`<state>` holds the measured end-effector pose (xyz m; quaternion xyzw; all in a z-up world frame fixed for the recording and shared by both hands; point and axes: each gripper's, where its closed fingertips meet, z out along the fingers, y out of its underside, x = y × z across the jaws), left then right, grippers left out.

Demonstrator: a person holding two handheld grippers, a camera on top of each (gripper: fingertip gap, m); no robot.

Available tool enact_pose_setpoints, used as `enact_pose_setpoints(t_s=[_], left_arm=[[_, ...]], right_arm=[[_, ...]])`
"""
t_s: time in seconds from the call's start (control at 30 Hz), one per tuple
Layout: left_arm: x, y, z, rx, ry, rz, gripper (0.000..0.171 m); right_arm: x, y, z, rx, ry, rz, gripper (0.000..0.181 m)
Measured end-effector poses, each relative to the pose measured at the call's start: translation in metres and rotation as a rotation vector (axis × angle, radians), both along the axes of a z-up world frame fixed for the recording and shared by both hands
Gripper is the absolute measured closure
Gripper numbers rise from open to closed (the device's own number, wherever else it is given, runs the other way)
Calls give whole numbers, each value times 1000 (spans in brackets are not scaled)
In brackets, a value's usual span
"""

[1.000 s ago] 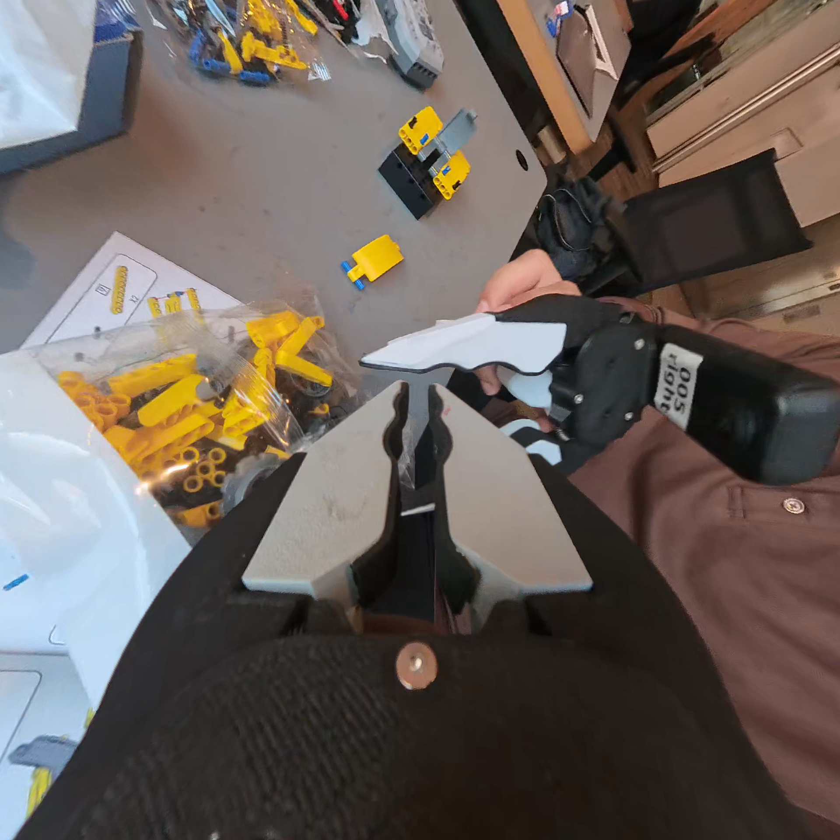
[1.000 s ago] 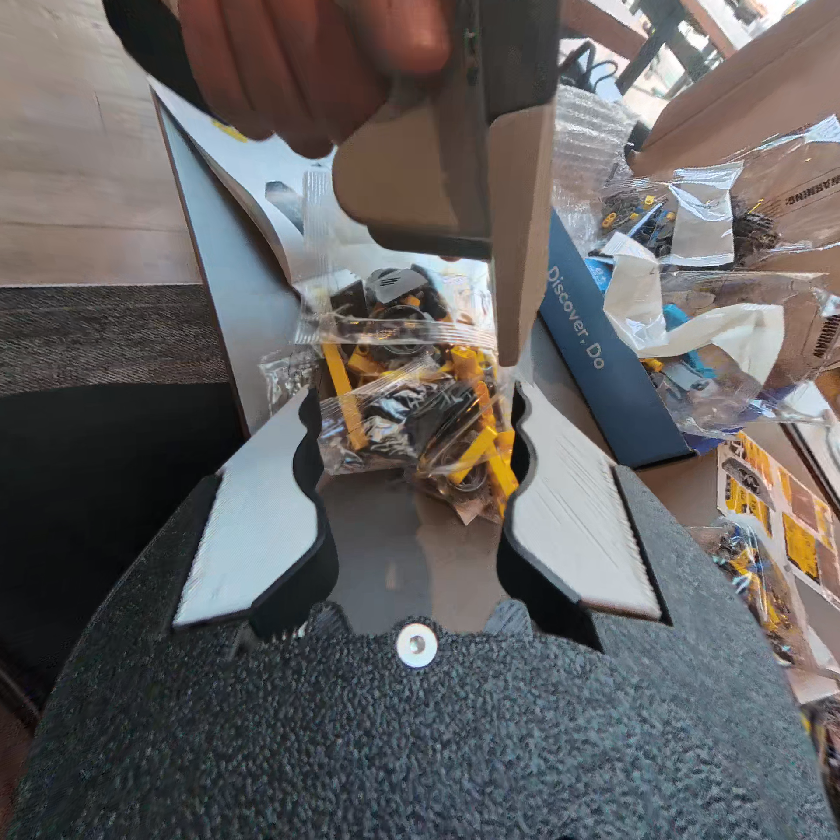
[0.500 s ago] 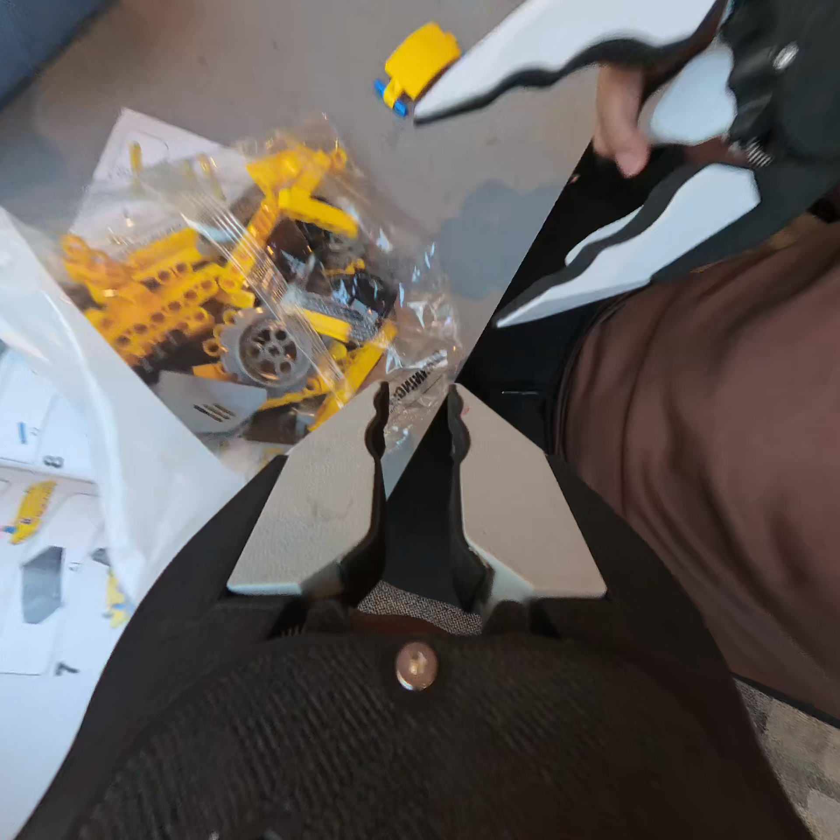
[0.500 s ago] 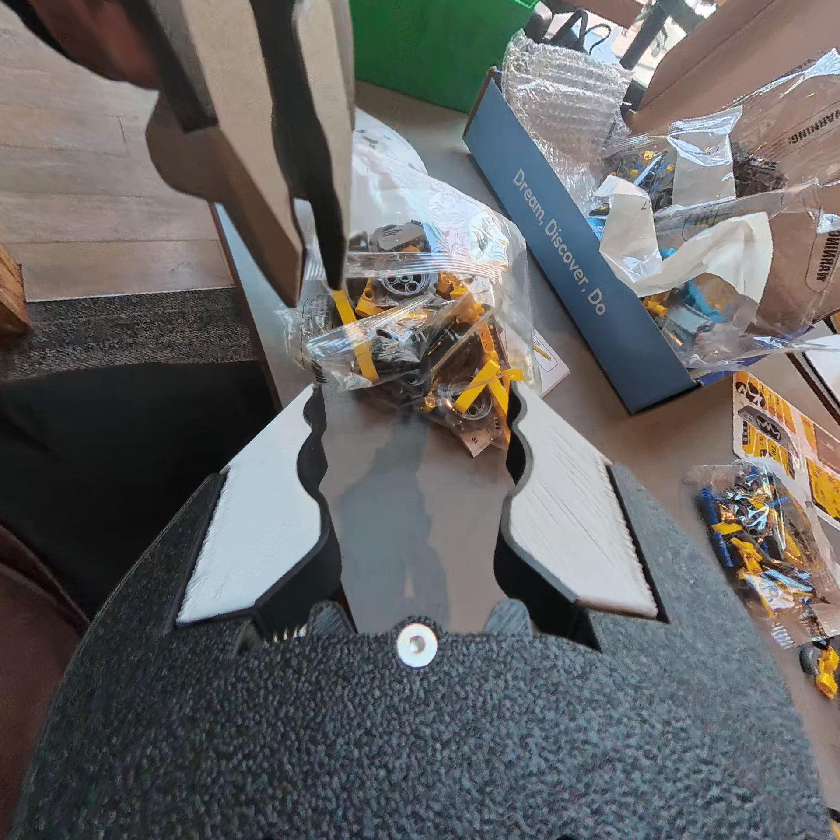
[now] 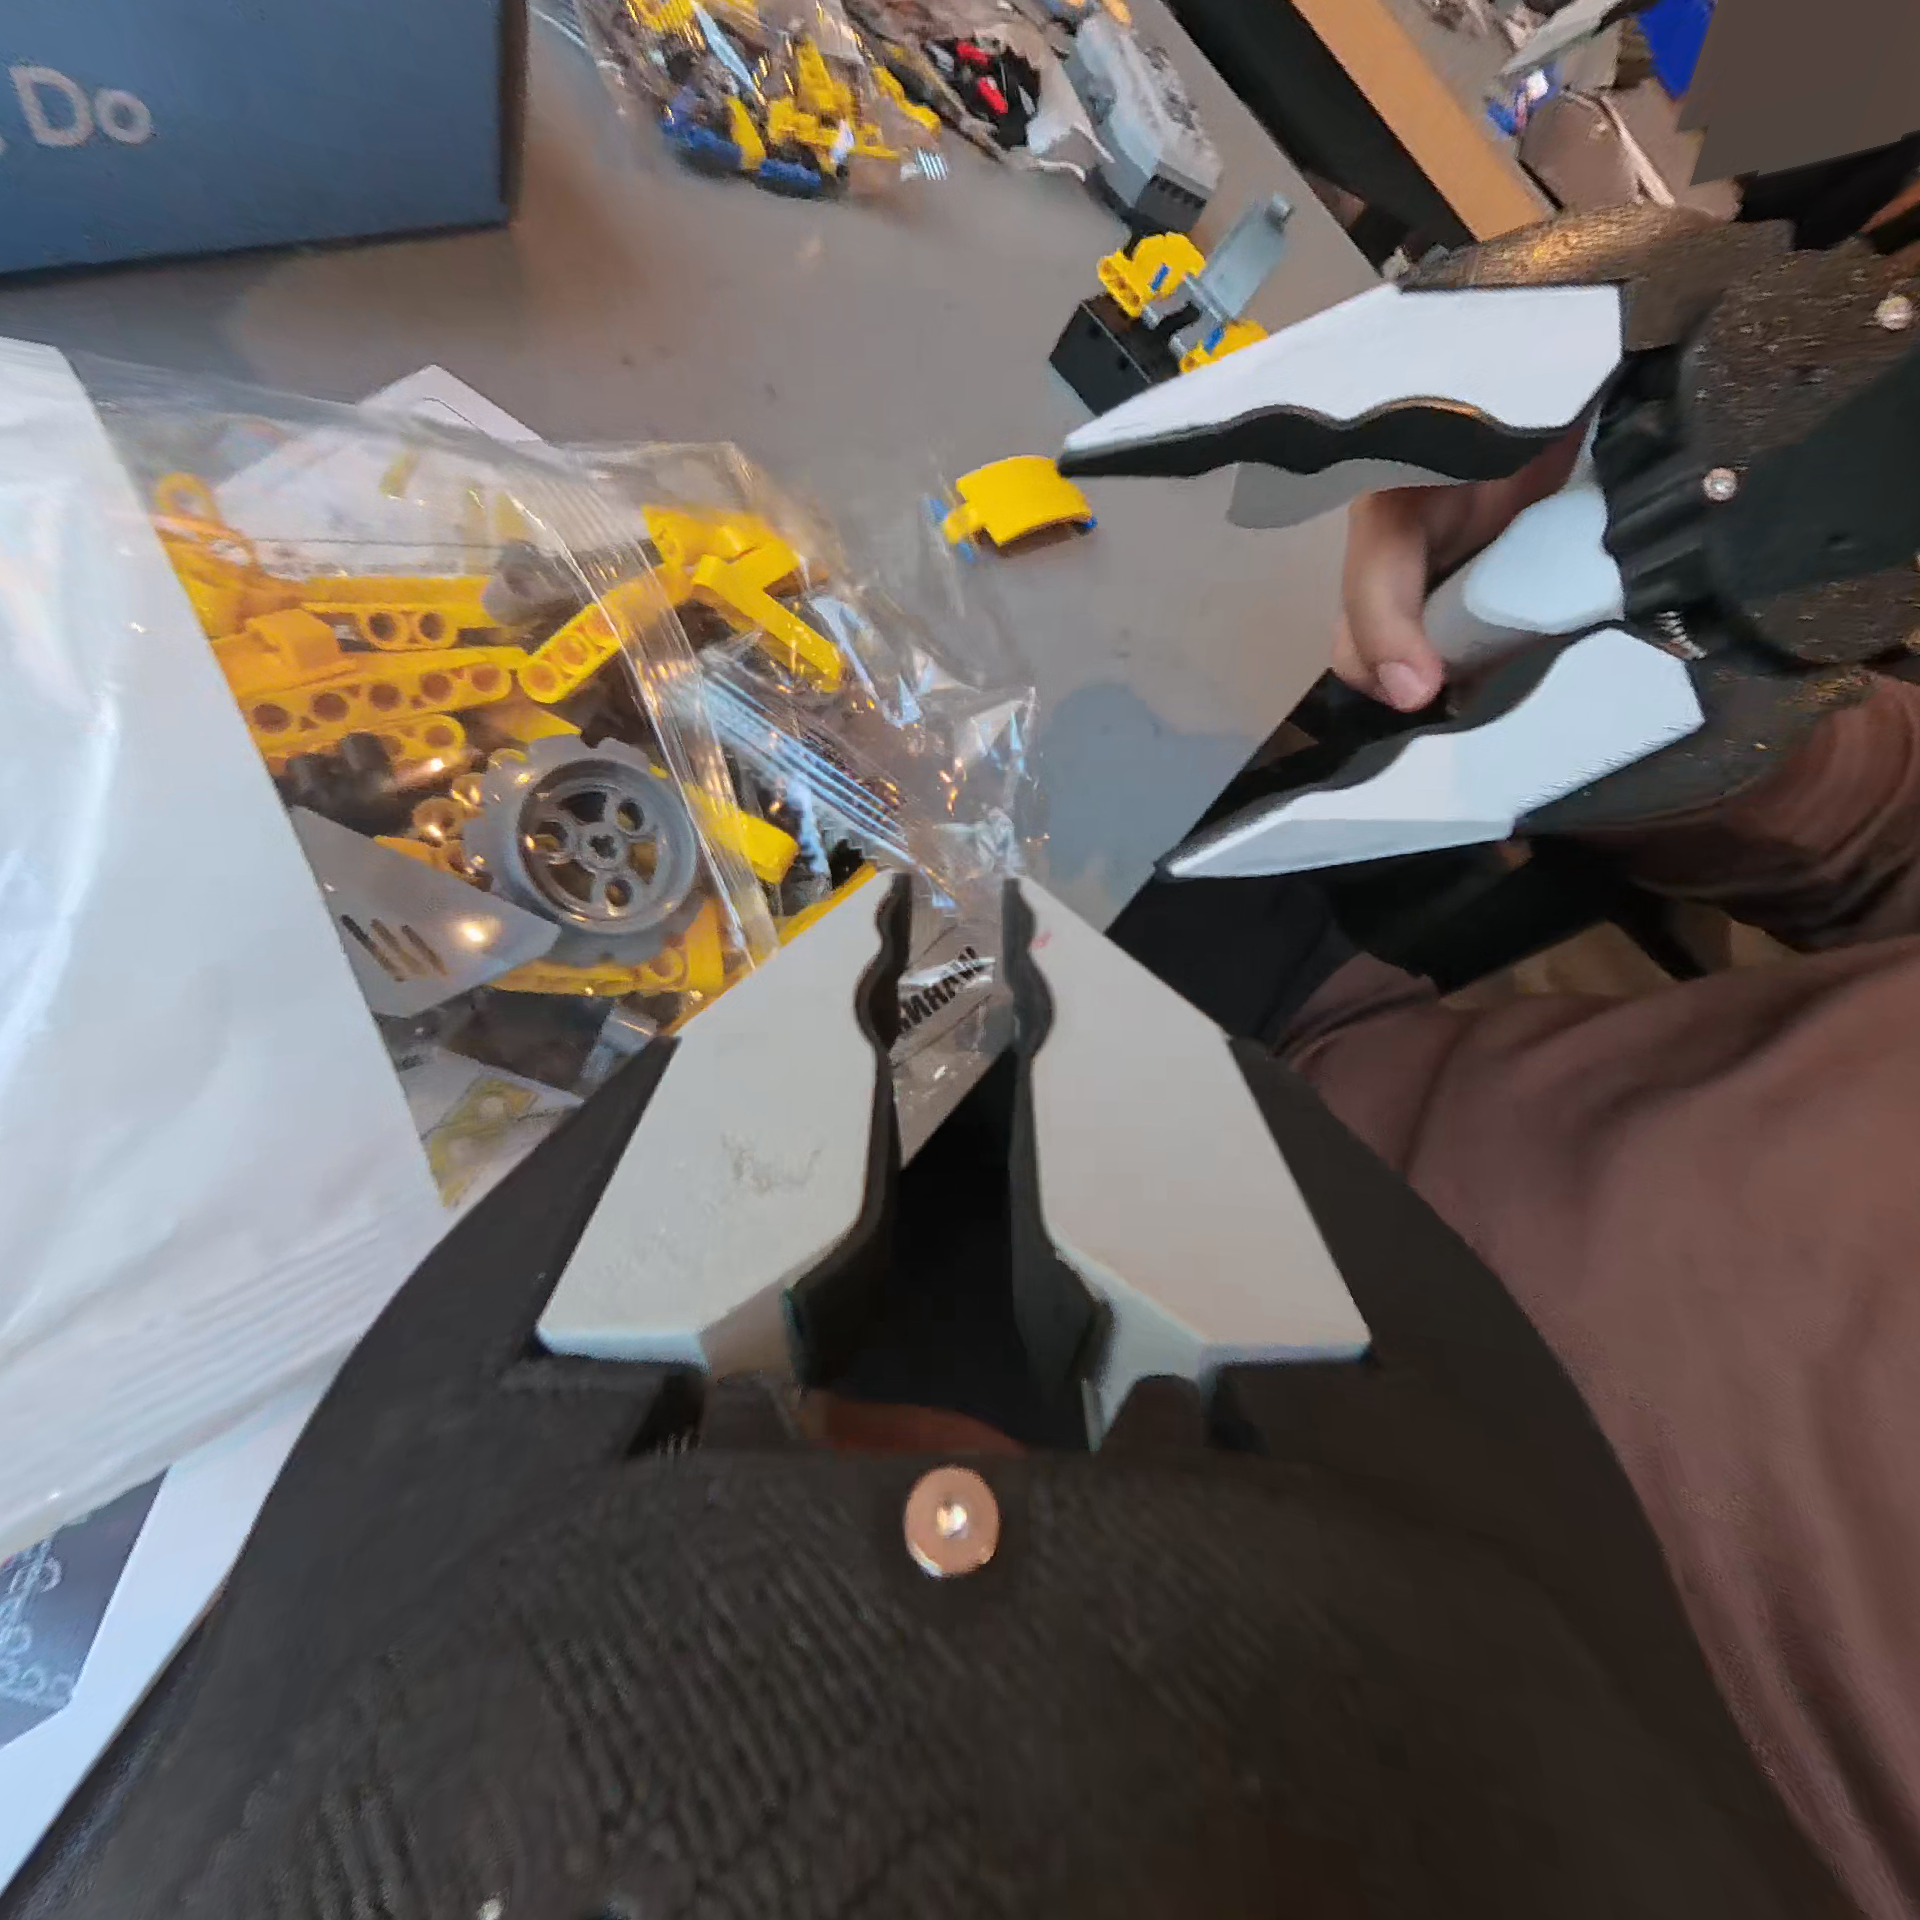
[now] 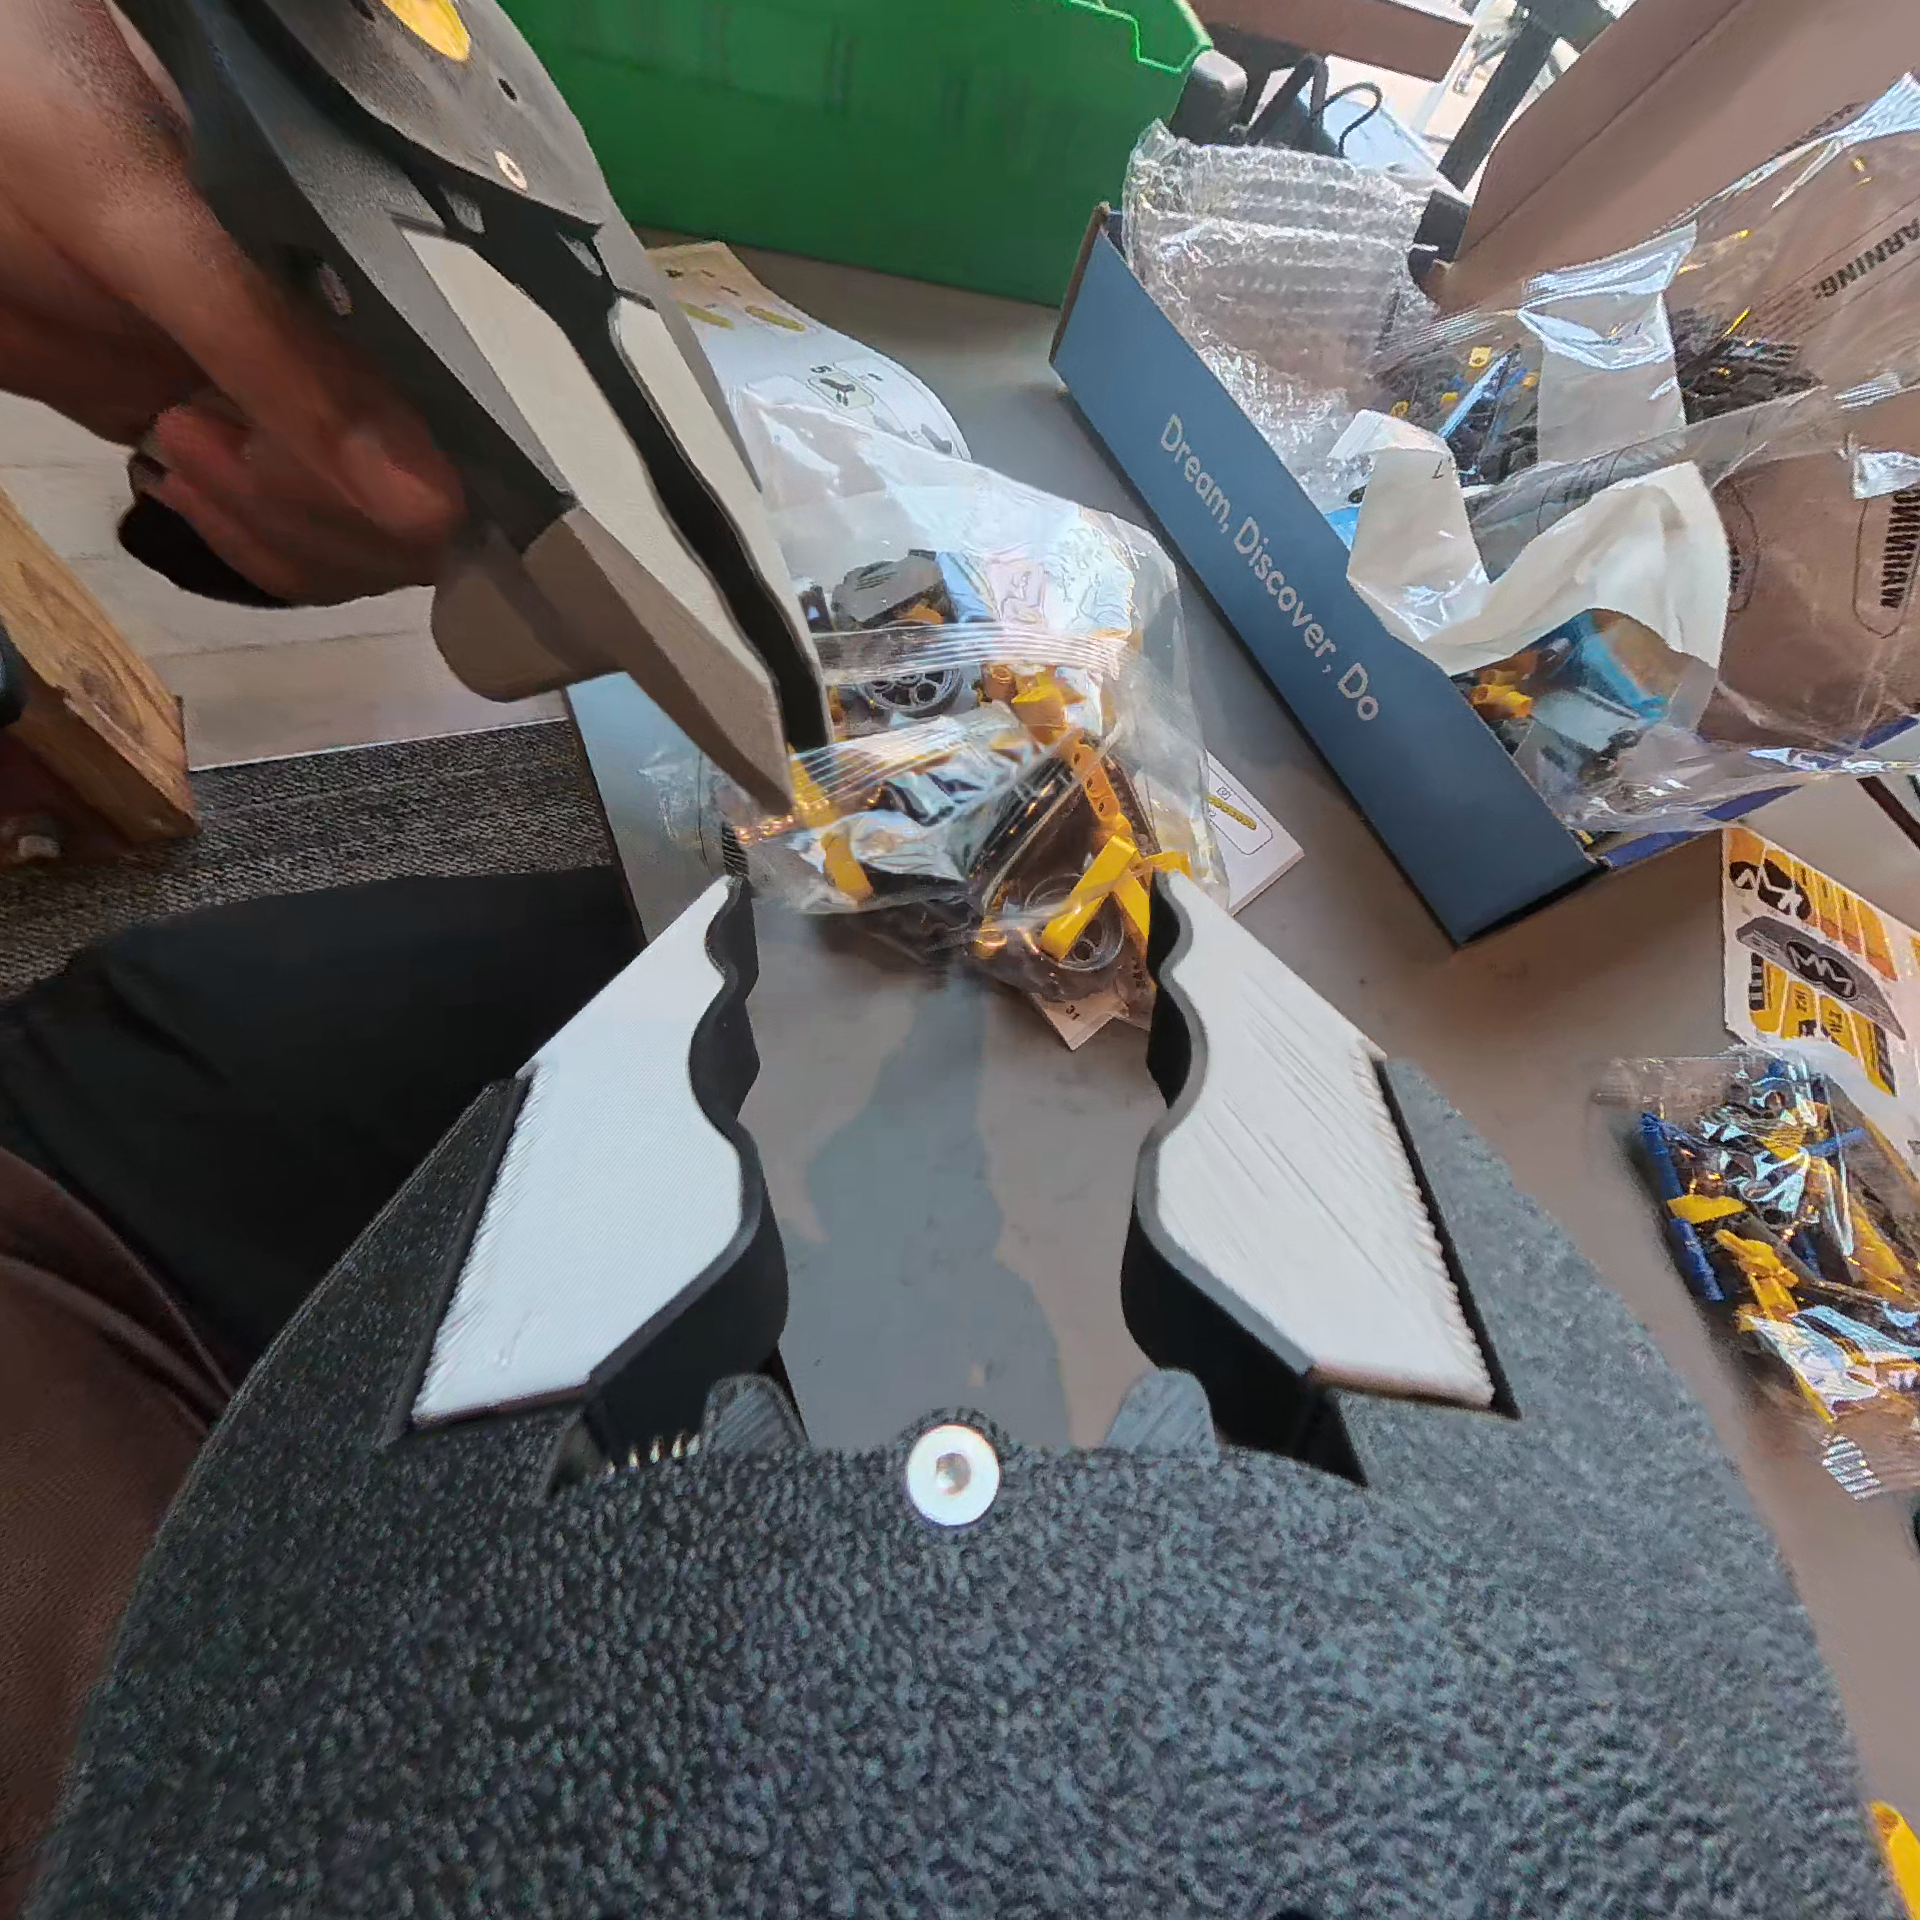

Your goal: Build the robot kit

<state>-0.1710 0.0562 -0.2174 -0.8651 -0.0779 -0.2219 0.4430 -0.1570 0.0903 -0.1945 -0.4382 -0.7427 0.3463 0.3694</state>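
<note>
A clear plastic bag (image 5: 520, 665) of yellow, black and grey building parts lies on the grey table (image 5: 727, 312). My left gripper (image 5: 954, 883) is narrowly open at the bag's near corner, and a flap of plastic lies between the jaws. My right gripper (image 6: 945, 894) is wide open and empty, just short of the same bag (image 6: 987, 727). It shows in the left wrist view (image 5: 1122, 665) at the right, over the table edge. The left gripper (image 6: 790, 779) shows in the right wrist view with its tips on the bag's left end.
A blue box (image 6: 1299, 644) of bags and bubble wrap stands behind the bag. A loose yellow piece (image 5: 1023, 504) and a black-and-yellow assembly (image 5: 1153, 312) lie farther out. A second parts bag (image 6: 1766, 1226), a sticker sheet (image 6: 1808, 956) and a green bin (image 6: 883, 125) are around. The left gripper is farther from the black-and-yellow assembly (image 5: 1153, 312), some 30 cm, than the right, some 25 cm.
My left gripper was pinched on the bag's corner with the bag lifted. The bag has come down onto the table and the jaws have parted. The right gripper stayed open.
</note>
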Motion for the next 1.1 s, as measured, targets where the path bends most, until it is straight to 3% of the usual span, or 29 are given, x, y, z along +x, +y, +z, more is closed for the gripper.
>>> enact_pose_setpoints(t_s=[0.1, 0.33, 0.43, 0.5, 0.6, 0.7, 0.77, 0.83, 1.0, 1.1], left_arm=[[2, 5, 17, 83, -1, 17, 171], [8, 12, 25, 115, 25, 3, 171], [13, 17, 34, 156, 131, -32, 171], [15, 21, 39, 180, 187, -44, 171], [17, 25, 51, 238, 164, -40, 171], [-3, 23, 60, 276, 207, 47, 171], [-22, 19, 50, 225, 355, 98, 171], [-24, 20, 40, 175, 496, 67, 171], [-19, 45, 26, 105, 599, -63, 167], [-11, 58, 18, 91, 584, -189, 164]], right_arm=[[4, -5, -1, 2, 0, 21, 106], [-6, -13, -7, 60, 24, -3, 103], [-19, -10, -14, 132, 40, -44, 102], [-26, -7, -14, 166, 91, -55, 123], [-30, 0, -10, 164, 164, -87, 132], [-27, 8, -6, 70, 201, -116, 137], [-26, 13, -3, -11, 210, -129, 140], [-26, 14, 0, -77, 223, -117, 141], [-19, 14, 5, -193, 248, -70, 139], [-16, 18, 12, -263, 264, -71, 138]])
